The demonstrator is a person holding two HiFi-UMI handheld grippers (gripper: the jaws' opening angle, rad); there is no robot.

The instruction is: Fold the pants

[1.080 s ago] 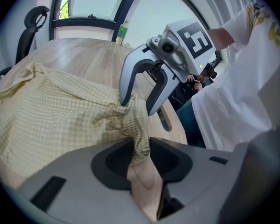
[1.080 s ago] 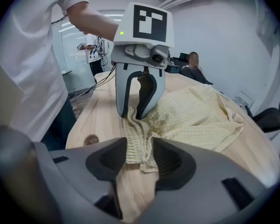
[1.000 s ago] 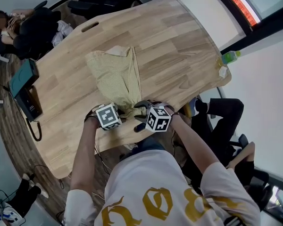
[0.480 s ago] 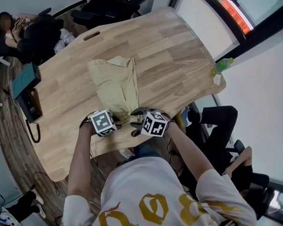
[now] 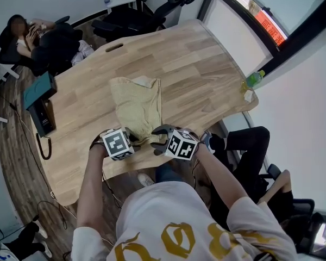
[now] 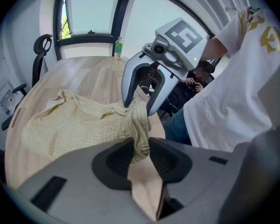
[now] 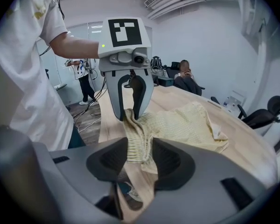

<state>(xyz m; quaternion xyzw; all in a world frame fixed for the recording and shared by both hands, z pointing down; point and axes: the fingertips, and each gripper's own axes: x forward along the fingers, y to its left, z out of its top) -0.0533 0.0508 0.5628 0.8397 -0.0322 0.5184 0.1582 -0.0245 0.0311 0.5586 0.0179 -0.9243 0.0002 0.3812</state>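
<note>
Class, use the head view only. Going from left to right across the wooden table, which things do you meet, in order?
Teal flat case → yellow checked pants → green plastic bottle.

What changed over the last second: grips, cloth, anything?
The left gripper and the right gripper have raised the near end of the yellow pants slightly off the wooden table. Unchanged: both stay shut on that end, and the far end lies flat.
</note>
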